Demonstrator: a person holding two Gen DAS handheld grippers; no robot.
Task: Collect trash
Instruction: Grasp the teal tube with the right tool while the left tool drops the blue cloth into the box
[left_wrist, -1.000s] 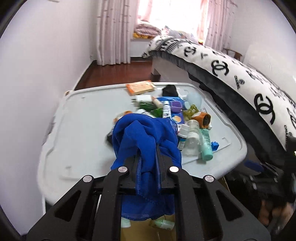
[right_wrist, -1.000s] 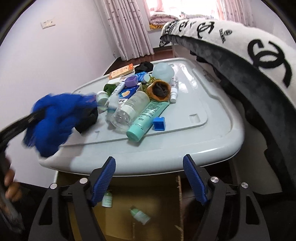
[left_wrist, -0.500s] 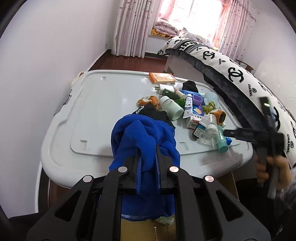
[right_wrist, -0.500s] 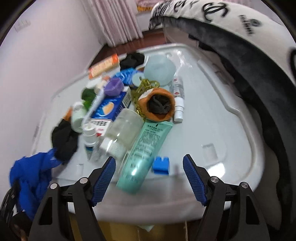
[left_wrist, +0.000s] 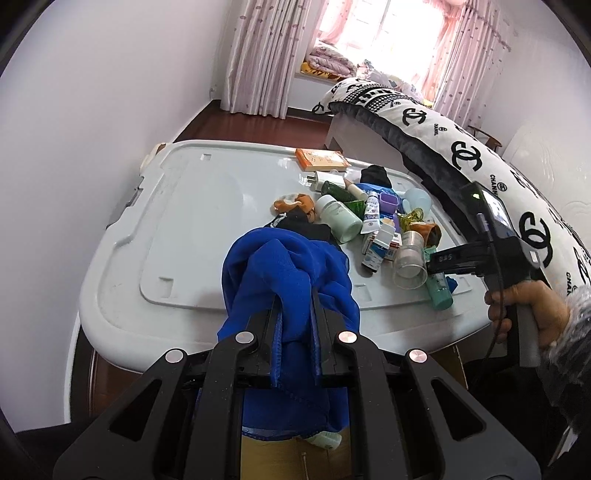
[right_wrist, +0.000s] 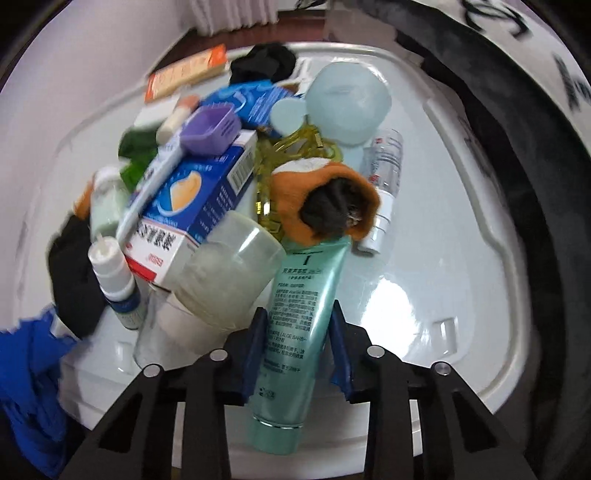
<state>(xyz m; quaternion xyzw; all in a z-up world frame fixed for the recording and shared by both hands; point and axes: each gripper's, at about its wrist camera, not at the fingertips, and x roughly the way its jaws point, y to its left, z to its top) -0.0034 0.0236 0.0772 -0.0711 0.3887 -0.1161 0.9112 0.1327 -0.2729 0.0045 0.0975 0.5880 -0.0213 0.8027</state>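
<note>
My left gripper (left_wrist: 295, 310) is shut on a blue cloth (left_wrist: 288, 273), held over the near edge of the grey bin lid (left_wrist: 207, 229). A pile of trash lies on the lid: bottles, a blue and white box (right_wrist: 192, 206), an orange sock (right_wrist: 328, 192), a clear cup (right_wrist: 229, 273). My right gripper (right_wrist: 295, 332) points steeply down at the pile's near end, and its jaws are closing. A teal tube (right_wrist: 303, 314) lies between the blue pads (right_wrist: 255, 343), which touch its sides. A hand (left_wrist: 524, 306) holds that gripper at the right of the left wrist view.
A bed with a black and white cover (left_wrist: 461, 155) runs along the right of the lid. A cardboard box (left_wrist: 295, 458) with small bottles sits below the lid's near edge. An orange box (left_wrist: 321, 158) and a black cloth (right_wrist: 266, 62) lie at the lid's far end.
My right gripper has swung down over the pile and its pads have closed in around the teal tube. The left gripper shifted a little with the blue cloth still in it.
</note>
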